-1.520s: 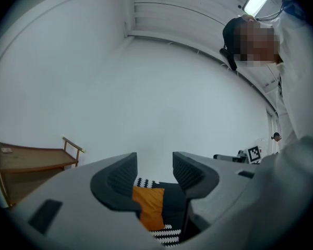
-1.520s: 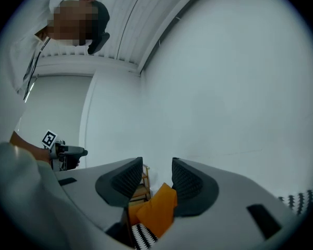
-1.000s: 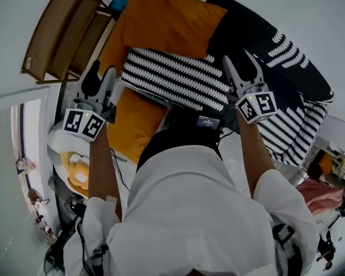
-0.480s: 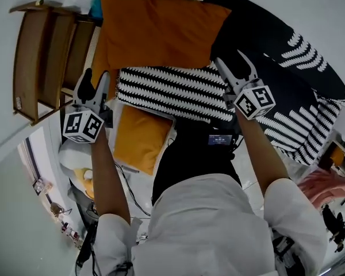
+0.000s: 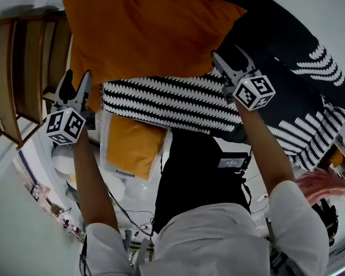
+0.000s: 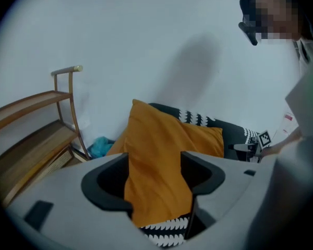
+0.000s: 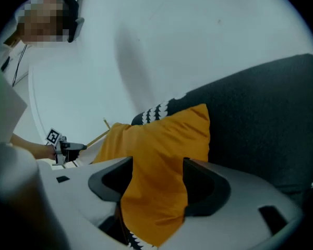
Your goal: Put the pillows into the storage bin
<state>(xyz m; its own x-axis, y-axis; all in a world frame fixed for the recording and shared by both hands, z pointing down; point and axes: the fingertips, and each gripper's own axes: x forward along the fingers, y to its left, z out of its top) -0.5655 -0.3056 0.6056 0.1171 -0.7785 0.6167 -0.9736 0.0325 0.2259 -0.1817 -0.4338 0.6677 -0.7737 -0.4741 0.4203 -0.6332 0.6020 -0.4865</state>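
Left gripper point(image 5: 76, 76): jaws just now opening further, wide apart, no pad pressing on anything; striped cloth low in the gap, orange cloth filling the rest.
Right gripper point(image 5: 230, 59): likewise just opening, spread wide, gripping nothing; same orange cloth across the gap, a sliver of stripes at the bottom.
Doubt: orange cloth truly between the pads or only behind them, hard to tell through the wide-angle lenses.
Meaning for the task: with both pairs of jaws parting and empty, striped pillow point(image 5: 167, 99) judged free of the grippers and left over the bin; next pillow probably the orange one ahead.
Striped pillow: lying crosswise between the two grippers, over the far edge of the storage bin point(image 5: 105, 132); not yet sunk fully inside.
Storage bin: clear, thin-walled plastic, a small orange pillow point(image 5: 132, 145) already in it.
Large orange pillow point(image 5: 149, 33): beyond the striped one, on the dark upholstery point(image 5: 276, 45), a corner near each gripper.
Textures: matt woven covers, soft and plump, edges creased; black-and-white leaf-like rows on the striped cover.
Surroundings: slatted wooden rack point(image 5: 23, 79) left of the bin.
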